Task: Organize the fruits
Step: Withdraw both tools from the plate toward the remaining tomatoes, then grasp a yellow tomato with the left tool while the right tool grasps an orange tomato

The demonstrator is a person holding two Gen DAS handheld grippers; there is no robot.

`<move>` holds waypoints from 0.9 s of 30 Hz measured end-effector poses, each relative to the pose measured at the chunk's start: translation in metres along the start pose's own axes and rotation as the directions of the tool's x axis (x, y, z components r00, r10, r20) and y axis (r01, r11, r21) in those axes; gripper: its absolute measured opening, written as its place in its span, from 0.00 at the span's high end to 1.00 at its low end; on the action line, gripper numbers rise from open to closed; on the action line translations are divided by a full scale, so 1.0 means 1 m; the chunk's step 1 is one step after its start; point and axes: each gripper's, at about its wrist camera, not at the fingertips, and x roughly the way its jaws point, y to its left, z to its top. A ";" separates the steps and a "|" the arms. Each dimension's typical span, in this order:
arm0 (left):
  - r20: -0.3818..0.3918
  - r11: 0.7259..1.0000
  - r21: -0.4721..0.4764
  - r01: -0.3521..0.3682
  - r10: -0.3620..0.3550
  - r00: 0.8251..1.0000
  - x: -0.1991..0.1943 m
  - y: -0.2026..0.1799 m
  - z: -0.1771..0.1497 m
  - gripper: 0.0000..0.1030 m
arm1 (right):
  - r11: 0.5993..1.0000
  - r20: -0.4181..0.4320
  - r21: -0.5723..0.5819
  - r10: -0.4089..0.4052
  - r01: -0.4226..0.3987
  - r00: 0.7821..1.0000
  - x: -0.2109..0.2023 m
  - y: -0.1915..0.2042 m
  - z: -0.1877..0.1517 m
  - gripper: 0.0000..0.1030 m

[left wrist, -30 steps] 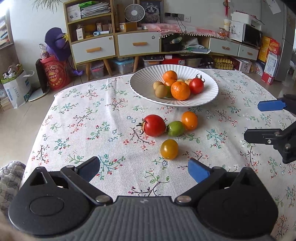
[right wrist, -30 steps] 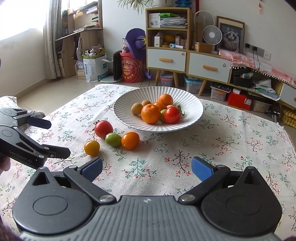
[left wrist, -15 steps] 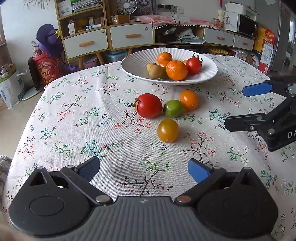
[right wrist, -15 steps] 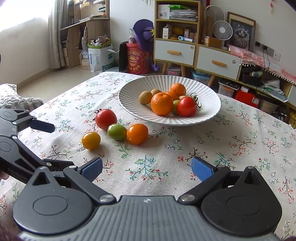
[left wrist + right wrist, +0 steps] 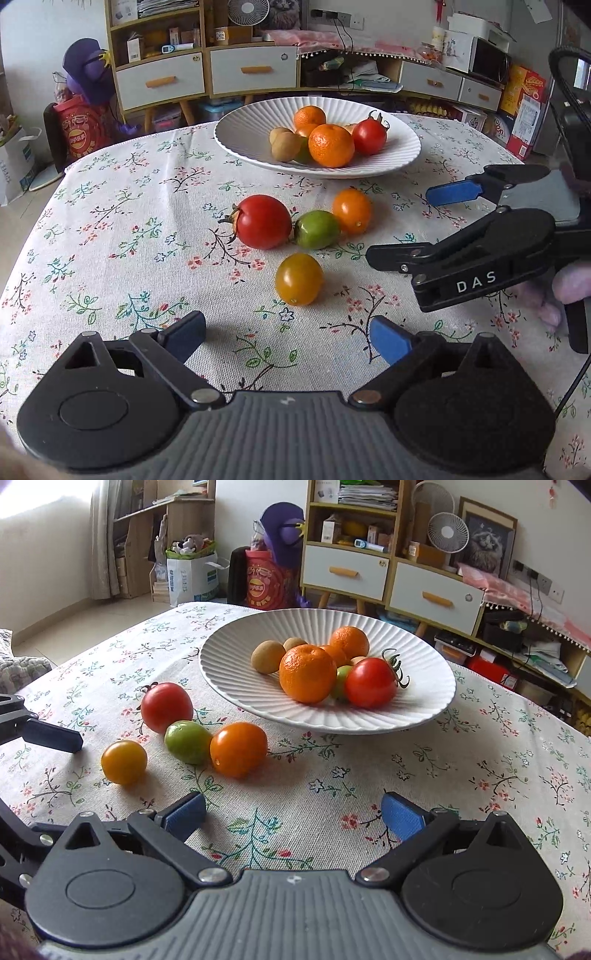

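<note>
The white plate (image 5: 424, 705) is the landmark; four small tomatoes lie on the cloth just before it: one red (image 5: 263, 221), one green (image 5: 317, 229), one orange (image 5: 352, 211), one yellow (image 5: 299, 278). The left tongs (image 5: 286, 334) and the right tongs (image 5: 291, 814) are both wide and empty; the left jaws have just been closing slightly. I would take the yellow tomato first and squeeze gently, since it may roll.

Left wrist view: close over the worktop (image 5: 110, 229), tilted down, plate (image 5: 399, 155) upper centre.
Right wrist view: same tilt, from the right.
Shared: plate, loose tomatoes (image 5: 238, 748).
</note>
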 end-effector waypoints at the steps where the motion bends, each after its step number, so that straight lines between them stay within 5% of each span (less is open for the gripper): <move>1: 0.001 1.000 0.003 0.004 -0.004 1.000 0.000 -0.001 0.001 0.14 | 1.000 0.007 0.008 0.010 -0.010 1.000 0.001 0.000 0.000 0.02; 12: 0.027 0.999 -0.030 0.021 -0.020 0.999 0.004 -0.001 0.011 0.40 | 0.998 0.040 -0.040 0.060 -0.058 0.997 -0.003 0.012 0.005 0.24; 17: 0.038 0.999 -0.038 0.024 -0.022 0.999 0.004 0.000 0.013 0.55 | 0.994 0.049 -0.040 0.100 -0.099 0.994 -0.004 0.013 0.007 0.46; 27: 0.044 0.999 -0.030 0.022 -0.021 0.999 0.004 -0.005 0.015 0.68 | 0.990 0.053 -0.043 0.136 -0.134 0.989 -0.005 0.015 0.011 0.61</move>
